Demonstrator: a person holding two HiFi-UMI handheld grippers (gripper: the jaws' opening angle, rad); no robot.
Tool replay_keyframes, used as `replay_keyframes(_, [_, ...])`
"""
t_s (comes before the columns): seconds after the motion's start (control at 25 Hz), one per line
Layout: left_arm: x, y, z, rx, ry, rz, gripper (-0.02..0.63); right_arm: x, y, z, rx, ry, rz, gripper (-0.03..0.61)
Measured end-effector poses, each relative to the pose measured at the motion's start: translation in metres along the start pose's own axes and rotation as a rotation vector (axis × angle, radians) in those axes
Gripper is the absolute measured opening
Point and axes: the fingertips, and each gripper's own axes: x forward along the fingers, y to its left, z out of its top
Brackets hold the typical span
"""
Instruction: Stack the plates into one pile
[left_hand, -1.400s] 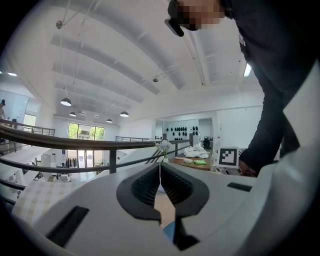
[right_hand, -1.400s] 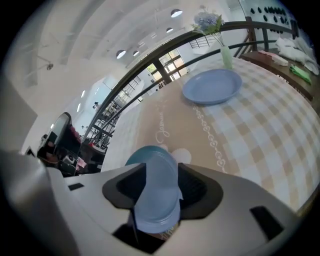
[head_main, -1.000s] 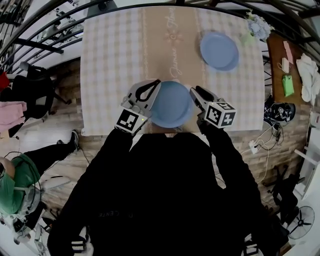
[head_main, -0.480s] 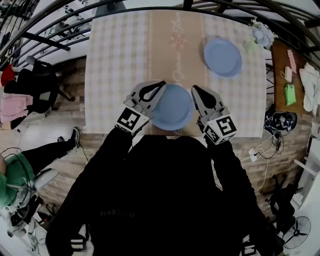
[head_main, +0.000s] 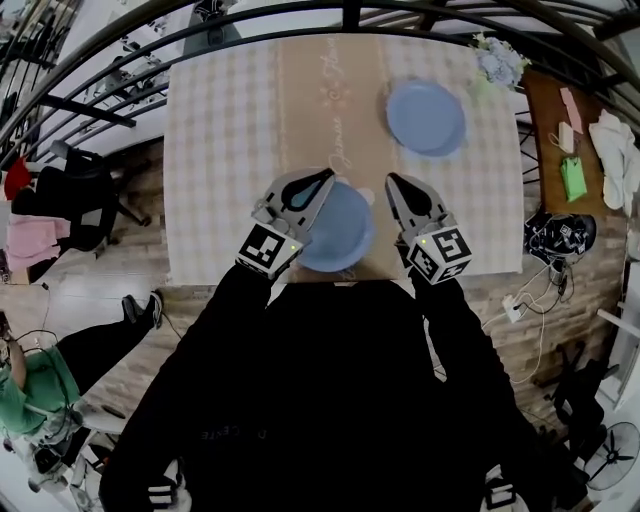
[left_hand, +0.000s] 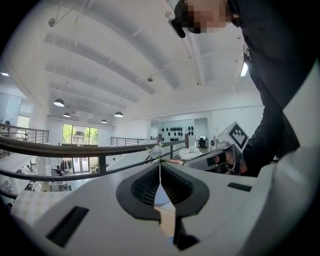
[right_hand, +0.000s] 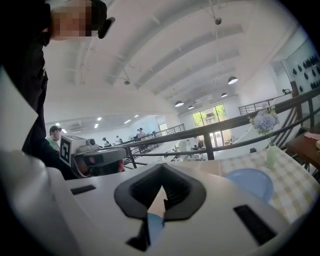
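Your left hand-held gripper (head_main: 324, 177) and right hand-held gripper (head_main: 392, 180) have jaws together, empty, flanking the near round blue plate (head_main: 340, 232).

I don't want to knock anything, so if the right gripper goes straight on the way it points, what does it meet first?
The way looks free at first. The right gripper points along the tan runner, left of the far plate. It might touch the runner further on, but depth is unclear.
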Motion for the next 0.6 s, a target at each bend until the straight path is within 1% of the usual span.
replay_keyframes(0.08, [0.012, -0.006, 0.002, 0.011, -0.014, -0.014, 0.021, -0.006, -0.014, -0.003, 0.009, 0.003, -0.021, 0.008])
replay_keyframes(0.28, [0.046, -0.022, 0.004, 0.013, -0.005, -0.035, 0.021, -0.021, -0.050, -0.011, 0.031, 0.015, -0.062, 0.008])
replay_keyframes(0.6, [0.096, -0.045, 0.002, 0.009, 0.007, -0.042, 0.021, -0.037, -0.121, -0.038, 0.128, 0.056, -0.142, 0.008])
